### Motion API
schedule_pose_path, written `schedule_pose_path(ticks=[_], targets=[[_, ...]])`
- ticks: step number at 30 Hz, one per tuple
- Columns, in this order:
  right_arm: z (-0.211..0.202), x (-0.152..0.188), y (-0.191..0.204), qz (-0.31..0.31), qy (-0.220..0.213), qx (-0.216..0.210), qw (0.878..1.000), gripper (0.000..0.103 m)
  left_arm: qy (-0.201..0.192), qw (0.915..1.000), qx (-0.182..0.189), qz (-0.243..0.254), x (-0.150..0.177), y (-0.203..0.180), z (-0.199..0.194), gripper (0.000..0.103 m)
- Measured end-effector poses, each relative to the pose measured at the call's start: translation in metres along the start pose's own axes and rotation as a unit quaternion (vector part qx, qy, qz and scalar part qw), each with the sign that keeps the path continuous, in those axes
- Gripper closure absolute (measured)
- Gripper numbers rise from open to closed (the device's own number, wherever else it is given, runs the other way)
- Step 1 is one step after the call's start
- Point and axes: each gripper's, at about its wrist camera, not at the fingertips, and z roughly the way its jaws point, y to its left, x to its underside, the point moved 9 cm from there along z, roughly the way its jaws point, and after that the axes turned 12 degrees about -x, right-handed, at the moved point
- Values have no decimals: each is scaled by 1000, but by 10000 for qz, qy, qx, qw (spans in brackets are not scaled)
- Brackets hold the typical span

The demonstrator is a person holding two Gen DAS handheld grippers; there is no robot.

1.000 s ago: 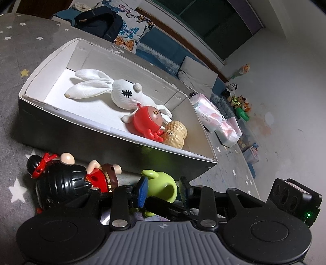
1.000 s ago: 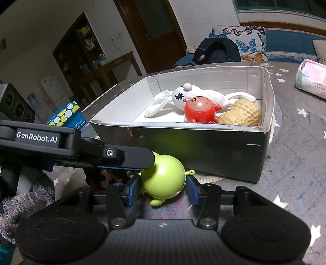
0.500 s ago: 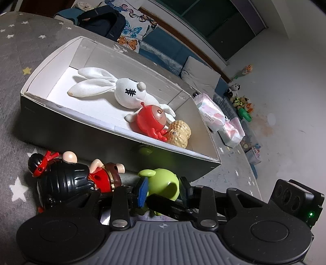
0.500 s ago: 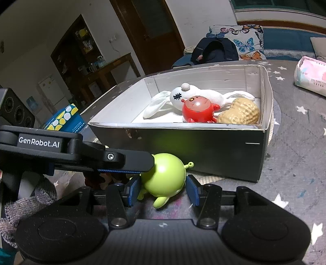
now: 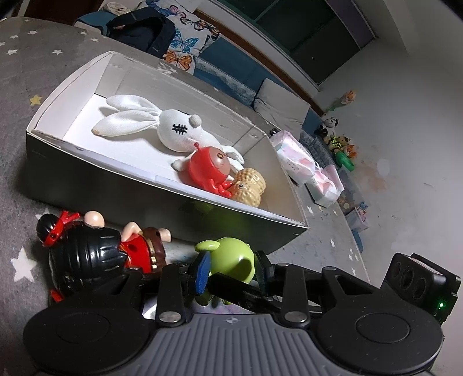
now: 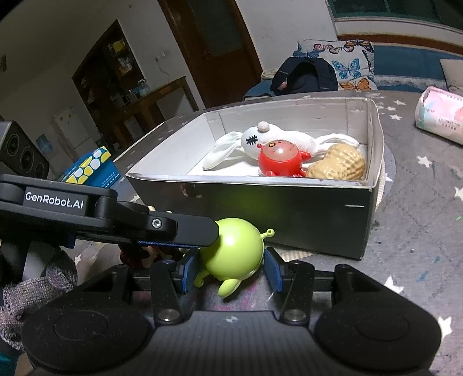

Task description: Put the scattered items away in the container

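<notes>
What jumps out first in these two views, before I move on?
The bright green alien toy stands out, sitting on the starry grey mat just in front of the box, between the right tongs, with the left tongs around it too. Behind, a white bunny, red toy and peanut lie inside the box.

Dim indoor rm. Grey star-print mat (image 6: 419, 202) covers the work surface. Rear: dark wood door (image 6: 220, 43) in pale wall; dark shelving unit (image 6: 115, 66) w/ wooden side table (image 6: 153, 95) at left. Butterfly-print cushion (image 6: 347, 63) and dark backpack (image 6: 303, 75) on blue bench seat (image 6: 411, 60) below a dark window (image 5: 312, 26). White wall (image 5: 405, 130) at right, w/ small toys (image 5: 341, 147) at its foot.
</notes>
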Motion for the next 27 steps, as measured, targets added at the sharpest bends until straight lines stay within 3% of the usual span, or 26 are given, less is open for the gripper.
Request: schedule_pose_path(ticks=[8, 15, 21, 27], targets=[[-21, -13, 14, -229, -182, 53, 9996, 54, -263, 9994, 191, 111, -6, -15, -23, 68], [-31, -43, 31, -603, -401, 57, 9974, 54, -672, 9972, 300, 156, -30, -24, -49, 67], [-14, -76, 37, -924, -372, 103, 9950, 54, -902, 9957, 158, 110, -60, -16, -51, 67], [18, -102, 30, -1004, -172, 107, 9947, 54, -803, 9966, -28, -153, -87, 8, -32, 67]])
